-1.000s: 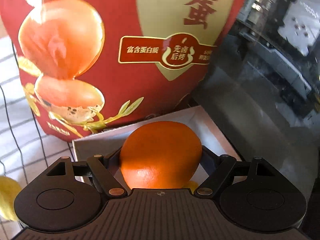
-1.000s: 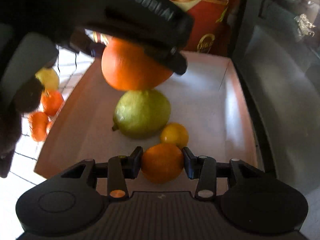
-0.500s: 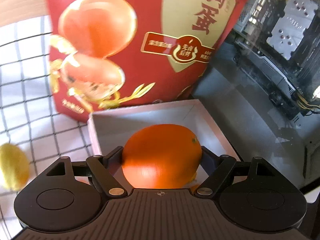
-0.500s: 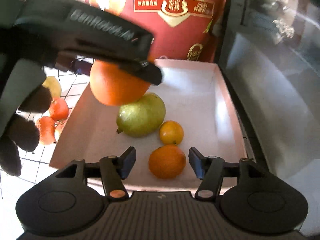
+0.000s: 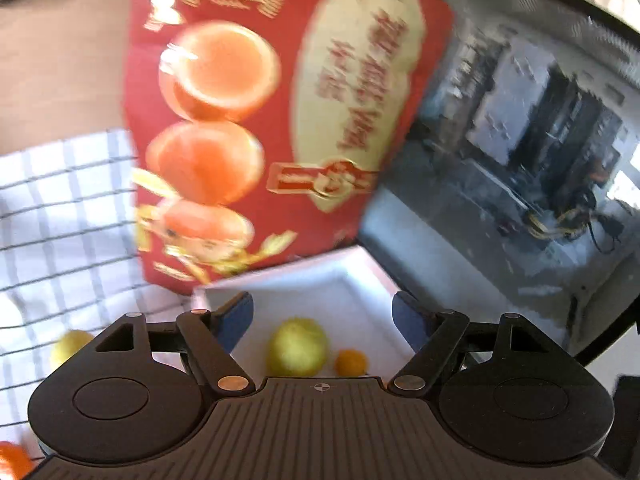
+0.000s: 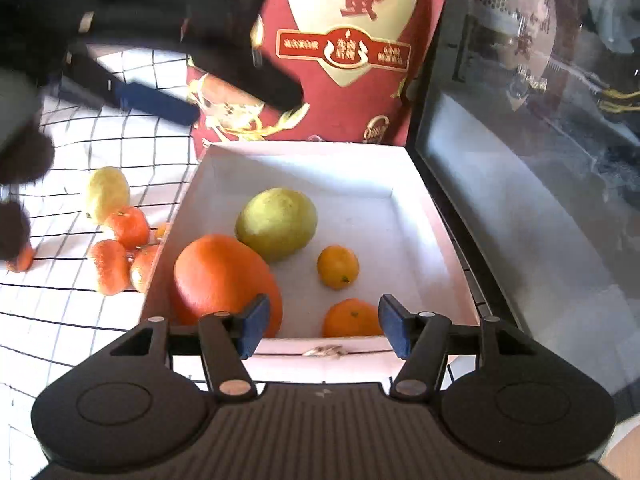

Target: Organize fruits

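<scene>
Left of the box (image 6: 416,184), tangerines (image 6: 108,266) wait; both grippers (image 6: 320,330) (image 5: 322,320) spread, empty — I'd approach low, centred.

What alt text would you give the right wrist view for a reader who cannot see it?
A white box holds a large orange, a green-yellow citrus and two small oranges, seen past the open, empty right claw. More fruit lies left of the box on a checked cloth; a red package stands behind.
</scene>
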Available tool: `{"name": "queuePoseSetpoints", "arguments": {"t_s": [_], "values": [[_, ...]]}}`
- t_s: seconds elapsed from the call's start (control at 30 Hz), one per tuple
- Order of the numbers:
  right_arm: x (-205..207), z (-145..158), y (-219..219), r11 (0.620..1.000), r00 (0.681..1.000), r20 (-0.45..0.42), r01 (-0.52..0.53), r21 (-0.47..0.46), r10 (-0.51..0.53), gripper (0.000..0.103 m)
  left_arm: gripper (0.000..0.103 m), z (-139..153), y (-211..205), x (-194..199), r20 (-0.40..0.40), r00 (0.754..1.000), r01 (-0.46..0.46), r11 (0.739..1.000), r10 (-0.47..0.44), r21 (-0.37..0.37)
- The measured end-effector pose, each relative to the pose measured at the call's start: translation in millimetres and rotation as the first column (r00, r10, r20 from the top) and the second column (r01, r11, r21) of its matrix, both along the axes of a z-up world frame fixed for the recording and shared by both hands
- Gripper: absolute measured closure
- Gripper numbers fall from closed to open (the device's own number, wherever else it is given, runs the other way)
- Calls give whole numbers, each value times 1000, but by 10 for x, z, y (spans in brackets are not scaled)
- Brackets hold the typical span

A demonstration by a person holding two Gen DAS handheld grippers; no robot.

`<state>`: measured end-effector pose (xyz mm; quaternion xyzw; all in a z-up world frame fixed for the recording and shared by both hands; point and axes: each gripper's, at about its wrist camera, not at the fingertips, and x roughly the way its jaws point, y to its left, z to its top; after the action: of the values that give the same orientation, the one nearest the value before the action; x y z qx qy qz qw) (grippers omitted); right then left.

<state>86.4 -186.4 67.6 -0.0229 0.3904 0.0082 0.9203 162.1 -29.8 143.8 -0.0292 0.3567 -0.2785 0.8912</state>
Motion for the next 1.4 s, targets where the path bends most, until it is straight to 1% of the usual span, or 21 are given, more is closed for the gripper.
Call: {"name": "queuePoseSetpoints", "arguments": {"t_s": [0.07, 0.17, 0.27, 0.37, 0.47, 0.5, 0.57, 0.6, 0.7, 0.77, 0.87, 0.97, 1.07, 1.2, 1.3, 1.4], "values": [[-104, 44, 31, 1000, 1000, 25, 2, 3, -2, 41, 21, -31, 244, -31, -7, 999, -37, 999, 37, -6], [-252, 83, 53, 1000, 999, 50, 9, 15, -10, 39, 22, -208, 713, -128, -40, 992, -117, 993, 117, 1], [-400, 59, 93, 999, 999, 36, 11, 43, -12, 39, 22, -388, 1246, -303, -62, 972, -225, 974, 225, 9], [-526, 8, 204, 999, 1000, 25, -1, 40, 0, 39, 22, -526, 1802, -466, -73, 929, -363, 932, 362, -3], [-606, -13, 355, 998, 999, 26, -32, 46, 30, 39, 22, -648, 2279, -617, -96, 868, -491, 871, 488, -13], [-621, -10, 423, 998, 999, 28, -48, 49, 47, 39, 22, -671, 2397, -642, -108, 853, -515, 857, 511, -19], [-619, 11, 577, 995, 995, 38, -92, 48, 90, 39, 22, -704, 2580, -731, -123, 833, -546, 838, 539, -19], [-611, 26, 664, 993, 993, 45, -115, 40, 113, 39, 22, -725, 2632, -792, -124, 829, -551, 835, 545, -11], [-569, 68, 968, 982, 978, 82, -190, -14, 190, 39, 22, -782, 2709, -969, -120, 831, -545, 838, 543, 20], [-525, 68, 1189, 969, 964, 105, -238, -70, 245, 39, 22, -820, 2724, -1092, -121, 833, -541, 841, 540, 23], [-392, 4, 1524, 939, 939, 113, -307, -157, 326, 40, 23, -886, 2714, -1272, -139, 846, -516, 856, 514, 26], [-199, -105, 1798, 905, 920, 100, -345, -248, 378, 40, 25, -934, 2676, -1413, -159, 865, -477, 878, 476, 37], [2, -266, 1970, 883, 919, 65, -351, -311, 388, 42, 25, -960, 2642, -1531, -185, 875, -449, 893, 447, 34], [180, -434, 2045, 882, 932, 44, -324, -341, 359, 42, 25, -976, 2593, -1622, -208, 892, -404, 914, 402, 37], [232, -519, 2077, 874, 934, 56, -307, -378, 352, 43, 25, -992, 2576, -1631, -214, 895, -392, 919, 392, 44], [249, -516, 2049, 876, 935, 50, -308, -371, 350, 56, 25, -1007, 2552, -1598, -221, 894, -391, 920, 389, 40]]}}
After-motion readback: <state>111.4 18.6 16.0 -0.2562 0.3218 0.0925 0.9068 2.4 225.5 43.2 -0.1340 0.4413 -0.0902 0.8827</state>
